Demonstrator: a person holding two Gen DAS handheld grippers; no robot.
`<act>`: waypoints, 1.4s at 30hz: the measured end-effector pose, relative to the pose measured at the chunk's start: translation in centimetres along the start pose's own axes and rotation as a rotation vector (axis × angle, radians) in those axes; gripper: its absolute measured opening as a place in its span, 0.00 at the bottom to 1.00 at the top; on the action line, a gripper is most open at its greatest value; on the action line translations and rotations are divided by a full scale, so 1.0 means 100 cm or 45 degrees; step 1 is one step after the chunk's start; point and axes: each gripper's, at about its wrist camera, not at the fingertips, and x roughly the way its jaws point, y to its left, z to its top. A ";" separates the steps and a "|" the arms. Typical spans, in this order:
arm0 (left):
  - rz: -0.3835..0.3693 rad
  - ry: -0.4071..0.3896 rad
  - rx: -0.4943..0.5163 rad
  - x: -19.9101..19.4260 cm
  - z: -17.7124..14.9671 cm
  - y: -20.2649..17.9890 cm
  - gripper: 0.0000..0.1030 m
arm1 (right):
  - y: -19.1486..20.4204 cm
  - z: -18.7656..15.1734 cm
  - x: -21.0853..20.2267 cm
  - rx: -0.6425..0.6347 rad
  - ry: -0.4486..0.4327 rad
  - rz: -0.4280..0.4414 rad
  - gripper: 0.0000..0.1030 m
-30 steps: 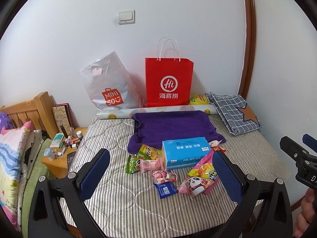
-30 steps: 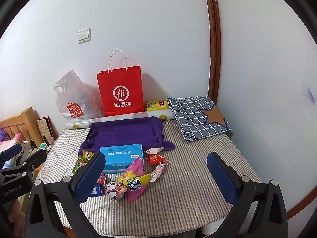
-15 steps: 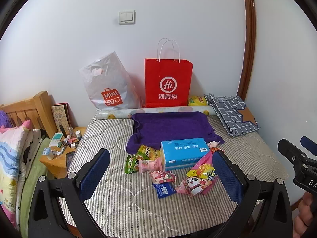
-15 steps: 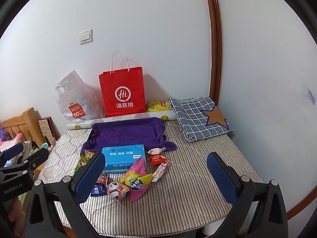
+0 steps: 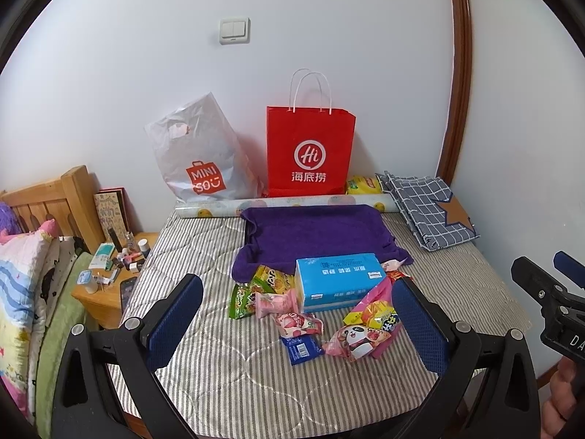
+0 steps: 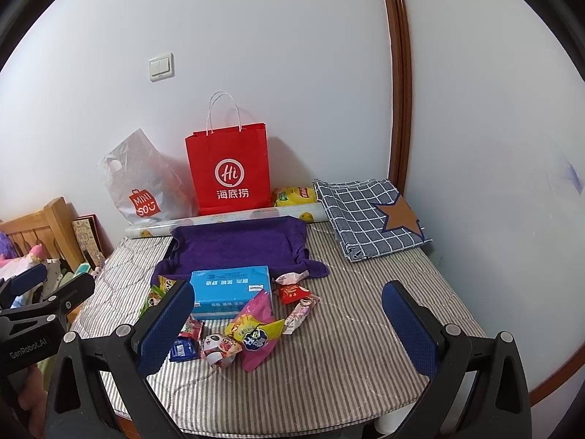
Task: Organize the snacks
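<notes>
In the left wrist view, the tissue box point(image 5: 338, 281) lies at frame centre on the mattress point(image 5: 204, 245), with the towel point(image 5: 318, 236) behind it and the snack packets point(image 5: 314, 323) scattered before it and to its left. Behind the towel lies a roll point(image 5: 281, 205), and behind that, against the wall, stand the paper bag point(image 5: 310, 153) and, to its left, the plastic bag point(image 5: 199, 153). The folded cloth point(image 5: 427, 208) lies at right, the nightstand point(image 5: 109, 285) at lower left.

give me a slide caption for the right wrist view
Open right hand-held gripper above a striped mattress, facing loose snack packets beside a blue tissue box, red paper bag behind.
</notes>
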 end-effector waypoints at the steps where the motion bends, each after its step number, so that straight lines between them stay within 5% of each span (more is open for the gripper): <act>1: -0.002 -0.001 -0.002 0.000 0.000 0.000 1.00 | 0.001 0.000 0.000 -0.001 0.001 0.000 1.00; 17: -0.007 0.026 -0.009 0.014 -0.006 0.011 1.00 | -0.002 -0.005 0.019 -0.019 0.067 -0.095 1.00; 25: 0.086 0.115 -0.050 0.052 -0.023 0.025 1.00 | -0.017 -0.026 0.056 0.013 0.149 -0.056 1.00; 33: 0.061 0.216 -0.064 0.099 -0.044 0.043 1.00 | -0.035 -0.054 0.111 0.073 0.246 -0.010 1.00; 42: 0.054 0.366 -0.081 0.158 -0.060 0.060 0.90 | -0.042 -0.069 0.183 0.076 0.420 -0.028 0.70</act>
